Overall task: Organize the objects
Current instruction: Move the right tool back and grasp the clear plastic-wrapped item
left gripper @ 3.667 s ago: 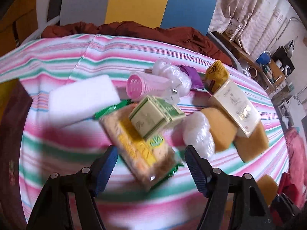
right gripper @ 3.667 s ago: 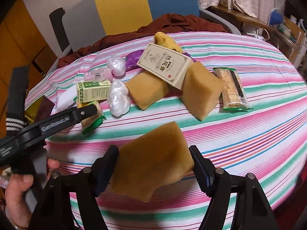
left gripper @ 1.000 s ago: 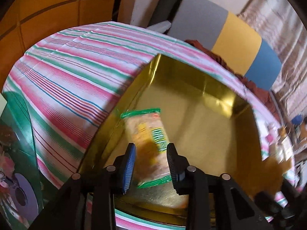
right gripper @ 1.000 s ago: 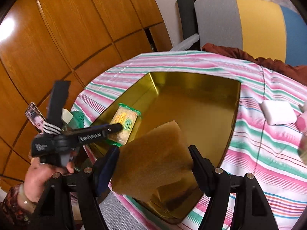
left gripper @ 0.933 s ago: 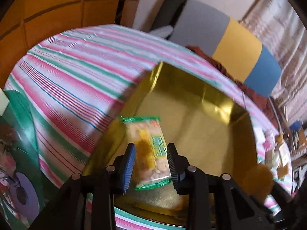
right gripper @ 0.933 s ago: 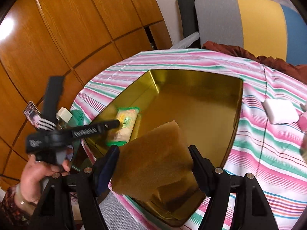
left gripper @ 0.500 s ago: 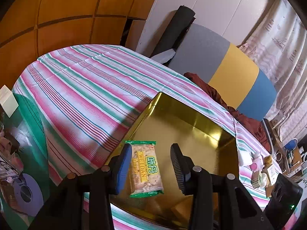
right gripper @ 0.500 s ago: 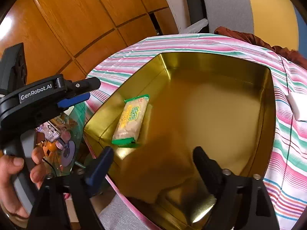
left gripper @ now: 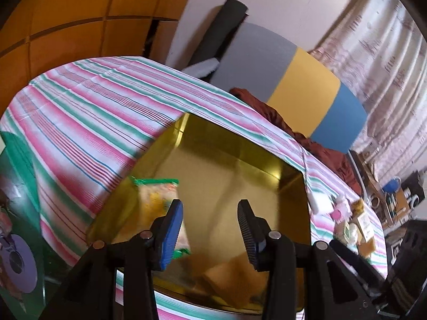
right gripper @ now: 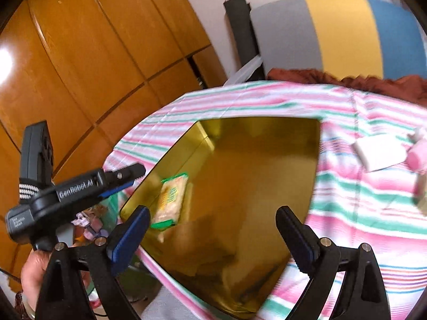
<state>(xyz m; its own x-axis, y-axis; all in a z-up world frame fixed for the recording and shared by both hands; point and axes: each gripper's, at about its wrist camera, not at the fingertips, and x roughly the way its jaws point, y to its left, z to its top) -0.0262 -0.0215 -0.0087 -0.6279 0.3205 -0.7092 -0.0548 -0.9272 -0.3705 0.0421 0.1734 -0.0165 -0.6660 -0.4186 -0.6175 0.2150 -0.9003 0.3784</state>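
Note:
A gold tin tray sits on the striped tablecloth. A green-edged cracker packet lies flat in its left part. A tan sponge block lies in the tray's near corner; in the right wrist view it is a blurred tan shape. My left gripper is open and empty above the tray's near edge. My right gripper is wide open and empty above the tray. The left gripper also shows in the right wrist view.
A white block and a pink cup lie on the cloth right of the tray. More small items sit at the table's far right. A grey, yellow and blue chair back stands behind. Wooden panels line the left.
My right gripper opened and the tan sponge dropped into the tray. My left gripper let go of the cracker packet, opened and lifted back.

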